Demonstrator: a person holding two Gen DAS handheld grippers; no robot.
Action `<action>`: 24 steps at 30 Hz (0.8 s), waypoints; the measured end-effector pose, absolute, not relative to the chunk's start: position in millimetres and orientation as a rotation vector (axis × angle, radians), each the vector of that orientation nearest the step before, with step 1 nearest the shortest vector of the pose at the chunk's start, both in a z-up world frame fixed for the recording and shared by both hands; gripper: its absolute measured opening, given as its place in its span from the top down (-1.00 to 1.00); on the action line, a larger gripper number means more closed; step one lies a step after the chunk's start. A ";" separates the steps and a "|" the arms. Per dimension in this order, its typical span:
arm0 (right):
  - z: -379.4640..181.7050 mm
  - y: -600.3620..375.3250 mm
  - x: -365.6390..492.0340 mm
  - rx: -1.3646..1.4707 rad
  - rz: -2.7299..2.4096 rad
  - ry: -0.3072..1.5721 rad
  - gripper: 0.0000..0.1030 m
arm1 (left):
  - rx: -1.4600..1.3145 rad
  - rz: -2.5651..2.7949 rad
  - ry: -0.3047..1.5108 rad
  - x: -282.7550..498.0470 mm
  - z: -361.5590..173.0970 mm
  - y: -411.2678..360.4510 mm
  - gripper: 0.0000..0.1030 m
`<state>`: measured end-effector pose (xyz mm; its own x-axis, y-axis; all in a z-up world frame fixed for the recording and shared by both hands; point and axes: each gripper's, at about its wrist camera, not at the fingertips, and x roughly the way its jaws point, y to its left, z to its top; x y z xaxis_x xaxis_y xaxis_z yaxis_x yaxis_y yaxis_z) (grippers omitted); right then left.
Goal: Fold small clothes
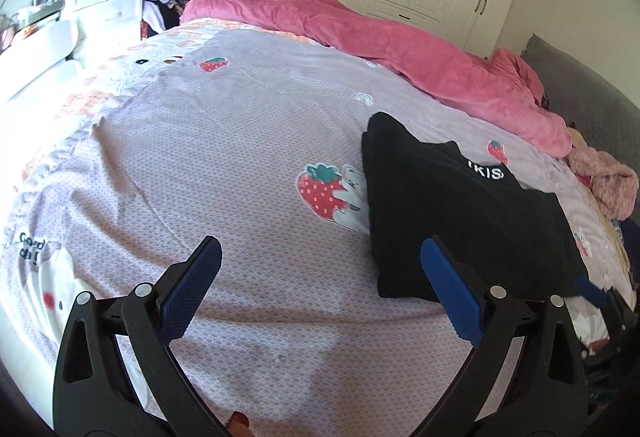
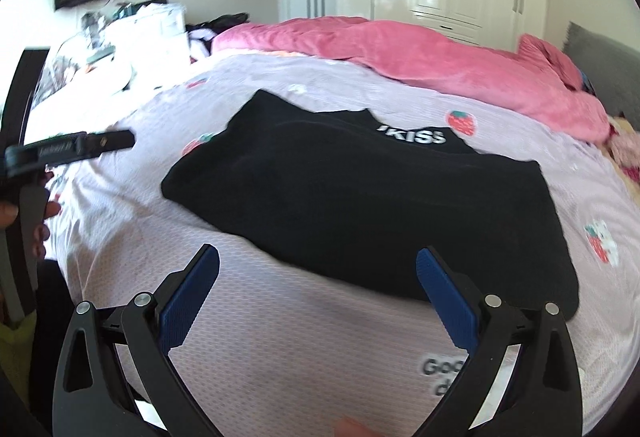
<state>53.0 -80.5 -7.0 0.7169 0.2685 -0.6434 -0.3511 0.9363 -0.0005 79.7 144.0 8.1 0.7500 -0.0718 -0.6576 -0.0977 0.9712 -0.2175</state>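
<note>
Wide bed [image 1: 248, 125] covered by a lilac sheet with a fine dotted pattern, printed with red strawberries, small white bears and the words "Good day". Folded black fabric garment [image 2: 360, 197] with white lettering lying flat on the sheet, nearer the headboard side. Rumpled pink plush blanket [image 1: 400, 45] heaped along the far edge of the bed. Fuzzy pale pink bundle of fabric [image 1: 608, 185] lying by the grey padded headboard [image 1: 580, 85].
</note>
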 end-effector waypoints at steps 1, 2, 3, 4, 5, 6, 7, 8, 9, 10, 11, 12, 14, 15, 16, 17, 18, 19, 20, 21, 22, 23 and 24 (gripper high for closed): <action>-8.1 -75.3 53.4 -0.139 0.347 0.692 -0.91 | -0.253 0.016 0.725 80.5 7.2 146.1 -0.82; -9.9 -68.5 53.6 -0.157 0.355 0.693 -0.91 | -0.259 0.019 0.727 81.5 6.0 148.5 -0.82; -10.3 -64.4 53.7 -0.166 0.358 0.692 -0.91 | -0.262 0.024 0.728 82.1 4.8 150.4 -0.82; -11.0 -60.2 54.3 -0.175 0.362 0.691 -0.91 | -0.266 0.028 0.729 82.3 3.7 152.4 -0.82; -11.8 -54.8 55.0 -0.186 0.367 0.692 -0.91 | -0.273 0.031 0.730 83.1 2.6 155.1 -0.82; -12.5 -51.0 56.3 -0.195 0.370 0.692 -0.91 | -0.280 0.034 0.731 84.0 1.5 157.5 -0.82; -13.1 -46.7 57.5 -0.203 0.372 0.692 -0.91 | -0.287 0.036 0.732 84.8 0.6 159.4 -0.82; -14.0 -42.1 59.1 -0.212 0.378 0.694 -0.91 | -0.292 0.041 0.731 85.6 -0.3 161.6 -0.82; -15.1 -37.6 60.9 -0.222 0.380 0.697 -0.91 | -0.294 0.045 0.733 86.7 -1.4 163.3 -0.82; -15.8 -34.4 62.2 -0.228 0.380 0.698 -0.91 | -0.297 0.049 0.736 87.2 -2.3 165.0 -0.82; -17.1 -29.8 64.9 -0.234 0.383 0.702 -0.91 | -0.304 0.052 0.738 88.6 -3.5 166.9 -0.82; -18.6 -25.4 67.5 -0.241 0.387 0.707 -0.91 | -0.309 0.053 0.740 90.2 -4.7 168.3 -0.82; -21.7 -17.9 72.2 -0.258 0.390 0.719 -0.91 | -0.318 0.058 0.748 95.5 -6.7 171.0 -0.82; -23.2 -13.8 74.4 -0.269 0.387 0.723 -0.91 | -0.321 0.061 0.749 98.3 -7.2 172.6 -0.82; -25.0 -10.3 76.0 -0.279 0.386 0.725 -0.91 | -0.325 0.065 0.751 100.6 -7.5 174.1 -0.82; -26.9 -6.4 78.3 -0.289 0.388 0.726 -0.91 | -0.331 0.068 0.752 102.9 -7.9 176.1 -0.82; -28.6 -3.4 80.1 -0.296 0.391 0.728 -0.91 | -0.338 0.073 0.753 104.8 -8.2 178.4 -0.82; -30.3 -0.5 81.7 -0.303 0.392 0.730 -0.91 | -0.345 0.079 0.754 106.5 -8.6 180.4 -0.82; -32.8 3.3 84.2 -0.316 0.390 0.732 -0.91 | -0.352 0.082 0.755 108.2 -9.2 182.7 -0.82; -34.9 5.8 86.0 -0.326 0.386 0.735 -0.91 | -0.356 0.087 0.757 110.0 -9.8 184.6 -0.82; -37.5 8.5 88.7 -0.335 0.380 0.739 -0.91 | -0.357 0.091 0.758 111.3 -10.1 186.2 -0.82; -39.1 10.0 90.9 -0.338 0.377 0.744 -0.91 | -0.358 0.099 0.759 113.1 -10.3 187.7 -0.82; -40.9 11.3 93.3 -0.339 0.374 0.749 -0.91 | -0.356 0.103 0.761 115.4 -10.2 188.1 -0.82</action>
<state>93.3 11.3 -40.9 0.6728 0.2069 -0.7103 -0.4441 0.8809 -0.1640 115.4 188.1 -10.2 0.7227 -0.0367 -0.6902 -0.2184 0.9353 -0.2785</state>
